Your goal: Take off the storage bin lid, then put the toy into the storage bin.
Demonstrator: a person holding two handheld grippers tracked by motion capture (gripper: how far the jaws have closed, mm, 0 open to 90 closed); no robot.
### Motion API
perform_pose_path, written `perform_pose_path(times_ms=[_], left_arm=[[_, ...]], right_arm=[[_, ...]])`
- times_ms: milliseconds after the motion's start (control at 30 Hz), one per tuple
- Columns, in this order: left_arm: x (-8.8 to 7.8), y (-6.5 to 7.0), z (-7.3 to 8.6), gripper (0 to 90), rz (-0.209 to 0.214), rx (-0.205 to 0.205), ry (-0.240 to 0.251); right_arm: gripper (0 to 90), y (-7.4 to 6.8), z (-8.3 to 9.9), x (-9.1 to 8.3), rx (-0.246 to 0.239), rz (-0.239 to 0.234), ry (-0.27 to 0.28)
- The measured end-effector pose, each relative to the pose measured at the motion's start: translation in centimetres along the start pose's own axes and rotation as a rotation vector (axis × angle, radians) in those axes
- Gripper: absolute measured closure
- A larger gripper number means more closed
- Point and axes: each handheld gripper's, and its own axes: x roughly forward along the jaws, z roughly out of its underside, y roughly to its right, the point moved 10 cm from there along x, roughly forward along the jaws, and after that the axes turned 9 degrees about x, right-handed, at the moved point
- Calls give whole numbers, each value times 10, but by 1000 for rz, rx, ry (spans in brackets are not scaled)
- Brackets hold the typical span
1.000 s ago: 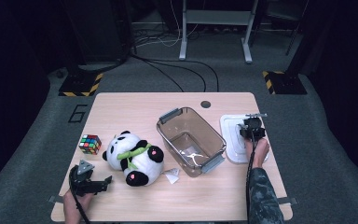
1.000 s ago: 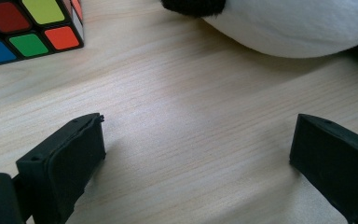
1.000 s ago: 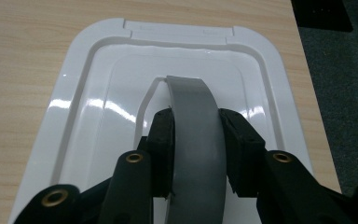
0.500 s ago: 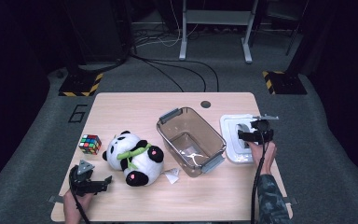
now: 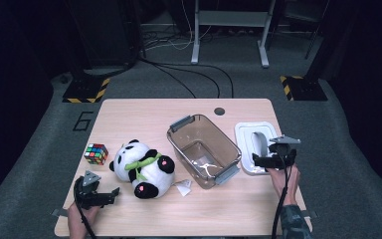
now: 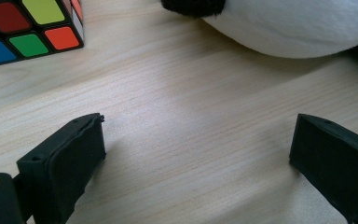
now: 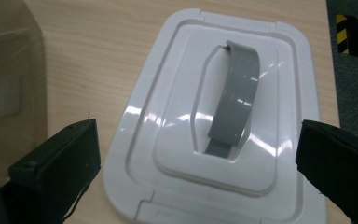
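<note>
While both claws gape: white lid (image 7: 223, 116) beside clear bin (image 5: 204, 149), panda (image 5: 144, 169) near cube (image 5: 95, 153).

white grey-handled lid (image 7: 223, 121) flat on table (image 5: 144, 112)

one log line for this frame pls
right gripper: open, jaws just opened, nothing between | white lid: flat on table, beside clear bin | left gripper: open, near panda plush

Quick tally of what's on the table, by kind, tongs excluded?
Rubik's cube: 1
Panda plush toy: 1
Clear storage bin: 1
White bin lid with grey handle: 1
Small white scrap beside the panda: 1
Total: 5
</note>
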Motion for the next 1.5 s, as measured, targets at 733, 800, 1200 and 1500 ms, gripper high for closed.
perform_pose_path(times_ms=[733, 800, 1200, 1500], left_arm=[[0, 0, 0, 30, 0, -1, 0], [0, 0, 0, 30, -1, -1, 2], [0, 0, -1, 30, -10, -3, 8], [0, 0, 0, 31, -3, -4, 4]], right_arm=[[0, -52, 79, -22, -124, -103, 61], [0, -56, 86, -22, -140, -104, 57], [0, -55, 116, -9, -144, -91, -33], [0, -55, 122, -11, -131, -130, -65]])
